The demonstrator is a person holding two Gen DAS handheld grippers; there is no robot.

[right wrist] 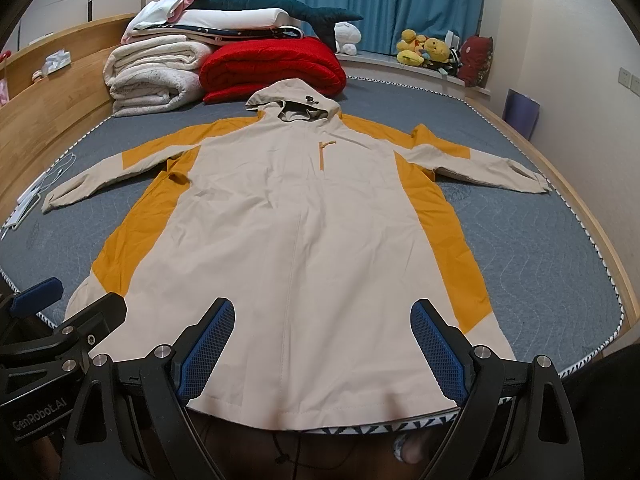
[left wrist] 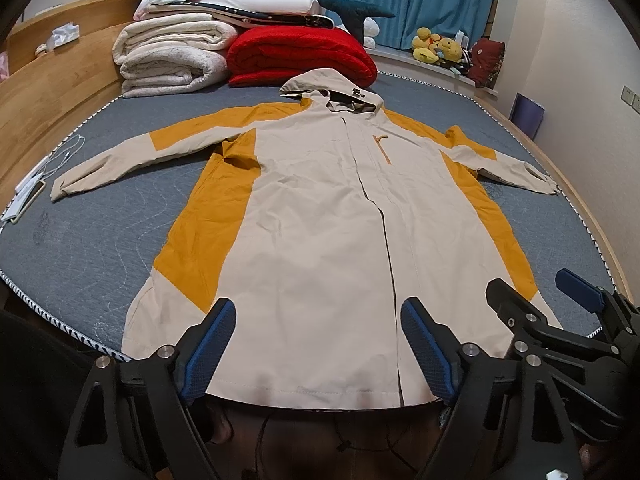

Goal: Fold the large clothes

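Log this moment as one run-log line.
stage: pre-fold | jacket: flat on bed, sleeves spread | left hand-held gripper: open above hem | right hand-held gripper: open above hem

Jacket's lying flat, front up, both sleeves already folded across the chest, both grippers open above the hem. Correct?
Not quite. The jacket has both sleeves spread out to the sides, unfolded, as the right wrist view shows. It does lie front up, with the left gripper and right gripper open above the hem.

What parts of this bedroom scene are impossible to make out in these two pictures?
- Jacket hem, left wrist view: its near corners lie behind the left gripper fingers.
- Small items by the bed's edge, left wrist view: too small to identify.
- Hood badge, right wrist view: too small to read.
- Right gripper, right wrist view: hides more of the hem.
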